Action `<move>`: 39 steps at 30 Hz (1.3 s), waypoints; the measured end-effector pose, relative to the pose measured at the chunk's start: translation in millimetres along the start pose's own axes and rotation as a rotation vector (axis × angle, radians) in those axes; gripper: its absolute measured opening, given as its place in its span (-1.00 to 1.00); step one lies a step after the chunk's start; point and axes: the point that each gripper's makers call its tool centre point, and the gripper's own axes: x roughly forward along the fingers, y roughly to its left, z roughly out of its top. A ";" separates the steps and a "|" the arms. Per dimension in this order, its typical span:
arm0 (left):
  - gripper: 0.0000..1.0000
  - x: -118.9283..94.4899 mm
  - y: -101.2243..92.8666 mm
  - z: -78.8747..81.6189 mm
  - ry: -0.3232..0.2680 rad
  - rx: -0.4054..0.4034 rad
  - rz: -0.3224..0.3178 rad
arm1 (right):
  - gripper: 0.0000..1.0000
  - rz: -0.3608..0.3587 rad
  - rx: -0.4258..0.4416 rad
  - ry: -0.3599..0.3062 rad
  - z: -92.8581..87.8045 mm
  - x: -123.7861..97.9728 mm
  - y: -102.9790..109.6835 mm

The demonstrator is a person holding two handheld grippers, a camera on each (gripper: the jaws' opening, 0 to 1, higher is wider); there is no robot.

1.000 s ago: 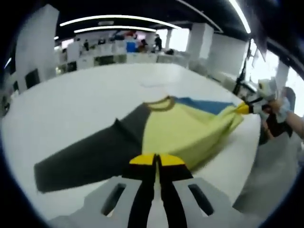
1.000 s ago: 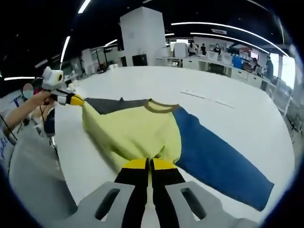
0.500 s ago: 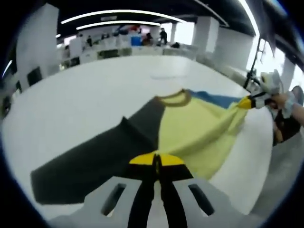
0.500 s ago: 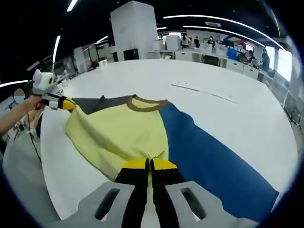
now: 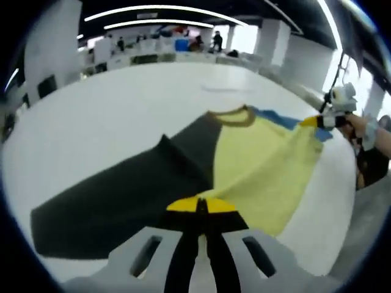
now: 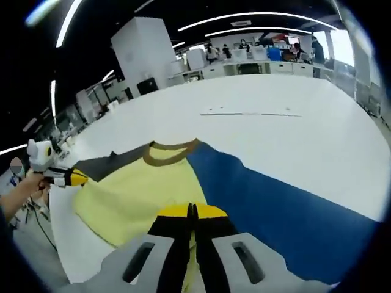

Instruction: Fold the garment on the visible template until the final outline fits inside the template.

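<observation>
A long-sleeved garment lies spread on the white table [image 5: 91, 116]: yellow body [image 5: 263, 165], dark grey sleeve [image 5: 122, 195], blue sleeve [image 5: 275, 117], brown collar [image 5: 232, 116]. My left gripper [image 5: 201, 206] is shut on the yellow hem at one corner. The right gripper [image 5: 314, 121] comes in from the right, pinching the other hem corner. In the right gripper view, my right gripper [image 6: 192, 210] is shut on the yellow body [image 6: 134, 195]; the blue sleeve [image 6: 275, 207] runs right and the grey sleeve [image 6: 104, 165] left. The left gripper [image 6: 73, 177] holds the far corner.
Faint thin marks [image 6: 250, 113] lie on the table [image 6: 293, 140] beyond the collar. A person's hand [image 5: 366, 131] holds the right gripper near the table's edge. Desks, a white column [image 6: 143, 52] and people stand far behind.
The hem now hangs lower and more stretched between the two grippers. The garment lies flatter, and more of both sleeves shows.
</observation>
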 end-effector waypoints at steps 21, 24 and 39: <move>-1.00 12.0 2.3 -10.1 0.018 0.022 0.011 | -0.97 -0.030 -0.015 0.066 -22.6 9.6 -6.3; -1.00 12.1 2.7 -10.0 0.012 0.009 0.012 | -0.97 -0.036 -0.010 0.067 -23.9 8.9 -5.3; -0.83 0.3 3.7 2.1 0.015 0.064 0.033 | -0.95 -0.031 -0.066 0.036 -8.5 -0.9 -4.2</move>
